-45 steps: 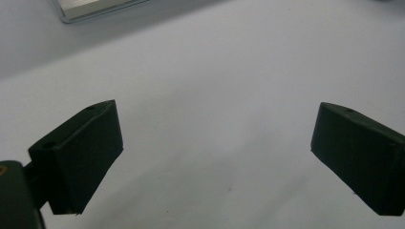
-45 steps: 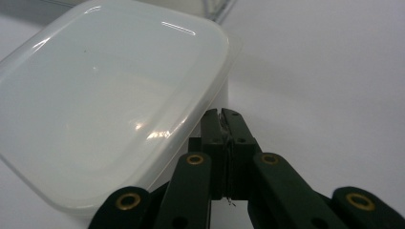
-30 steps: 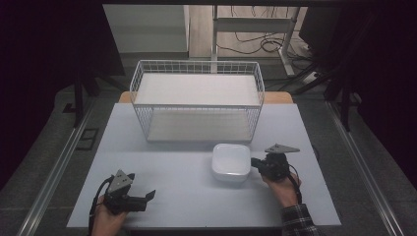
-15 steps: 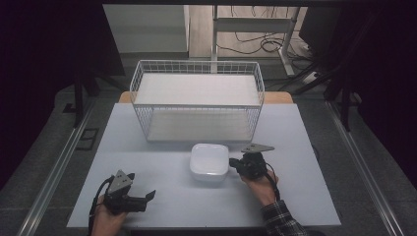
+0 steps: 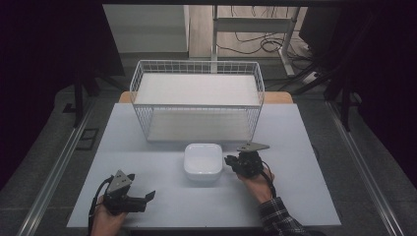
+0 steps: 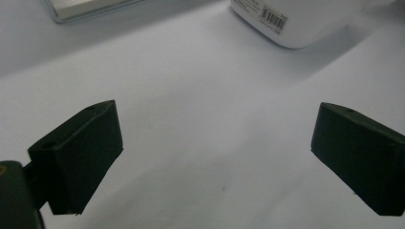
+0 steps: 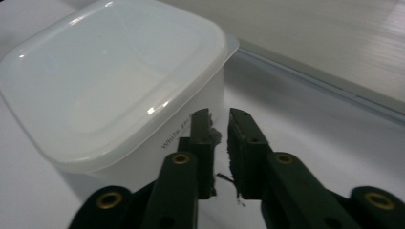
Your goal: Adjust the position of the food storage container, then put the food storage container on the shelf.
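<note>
A white square plastic container [image 5: 202,160] with its lid on rests on the table, just in front of the wire basket. My right gripper [image 5: 228,160] is at the container's right side, level and pointing left at it. In the right gripper view the container [image 7: 114,81] stands right behind my right gripper [image 7: 218,119]. Its jaws have just been opening; a narrow gap parts them and nothing is between them. My left gripper [image 5: 145,198] lies at the table's front left, wide open and empty [image 6: 215,157], with the container [image 6: 296,19] farther off.
A white wire basket [image 5: 196,64] with a pale liner stands at the back middle of the pale table [image 5: 142,147]. Its base edge [image 7: 334,86] runs close behind the container. Bare tabletop lies between the two grippers and to the right of the right hand.
The right gripper and the container have moved left together, from the table's right part to the middle in front of the basket. The left gripper has kept still.
</note>
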Available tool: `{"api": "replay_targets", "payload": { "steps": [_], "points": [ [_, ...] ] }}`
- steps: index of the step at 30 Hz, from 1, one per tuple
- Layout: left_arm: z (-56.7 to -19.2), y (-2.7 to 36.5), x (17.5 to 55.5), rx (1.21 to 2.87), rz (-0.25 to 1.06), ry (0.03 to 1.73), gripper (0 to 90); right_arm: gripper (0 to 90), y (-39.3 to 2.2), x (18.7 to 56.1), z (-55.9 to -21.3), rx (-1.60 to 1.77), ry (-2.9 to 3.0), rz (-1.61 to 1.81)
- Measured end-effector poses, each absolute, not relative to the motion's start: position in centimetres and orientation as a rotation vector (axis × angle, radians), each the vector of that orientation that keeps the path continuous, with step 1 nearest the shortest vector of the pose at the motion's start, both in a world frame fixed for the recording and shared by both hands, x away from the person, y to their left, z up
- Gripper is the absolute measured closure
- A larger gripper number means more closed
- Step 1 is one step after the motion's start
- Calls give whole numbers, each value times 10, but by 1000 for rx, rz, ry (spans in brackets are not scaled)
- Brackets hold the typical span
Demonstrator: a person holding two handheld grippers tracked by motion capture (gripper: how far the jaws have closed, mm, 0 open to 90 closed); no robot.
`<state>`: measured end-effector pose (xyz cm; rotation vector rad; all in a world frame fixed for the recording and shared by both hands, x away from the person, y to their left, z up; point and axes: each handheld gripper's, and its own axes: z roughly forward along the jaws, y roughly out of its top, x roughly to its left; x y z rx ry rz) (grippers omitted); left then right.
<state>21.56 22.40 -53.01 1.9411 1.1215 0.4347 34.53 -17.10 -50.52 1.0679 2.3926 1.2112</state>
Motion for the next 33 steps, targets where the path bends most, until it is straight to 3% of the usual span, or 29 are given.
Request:
{"api": "replay_targets", "payload": {
  "steps": [9, 10, 15, 17, 19, 22, 26, 33],
  "points": [
    [-529, 224, 215, 1937, 428, 1118, 32, 539, -187, 326, -493, 969, 2379, 1191],
    [-529, 224, 215, 1937, 432, 1115, 30, 480, -191, 320, -490, 944, 2376, 1187],
    [-530, 224, 215, 1938, 450, 1101, 21, 383, -198, 311, -486, 900, 2373, 1195],
    [-530, 224, 215, 1939, 455, 1096, 18, 282, -202, 306, -487, 891, 2393, 1202],
    [-530, 224, 215, 1936, 455, 1094, 17, 250, -203, 304, -488, 892, 2403, 1200],
    [-531, 224, 215, 1938, 461, 1097, 16, 132, -206, 299, -498, 891, 2441, 1152],
    [-532, 225, 216, 1923, 459, 1114, 14, 48, -203, 299, -504, 855, 2450, 1097],
    [-532, 228, 218, 1868, 430, 1112, 15, 31, -199, 300, -500, 831, 2442, 1144]
  ]
}}
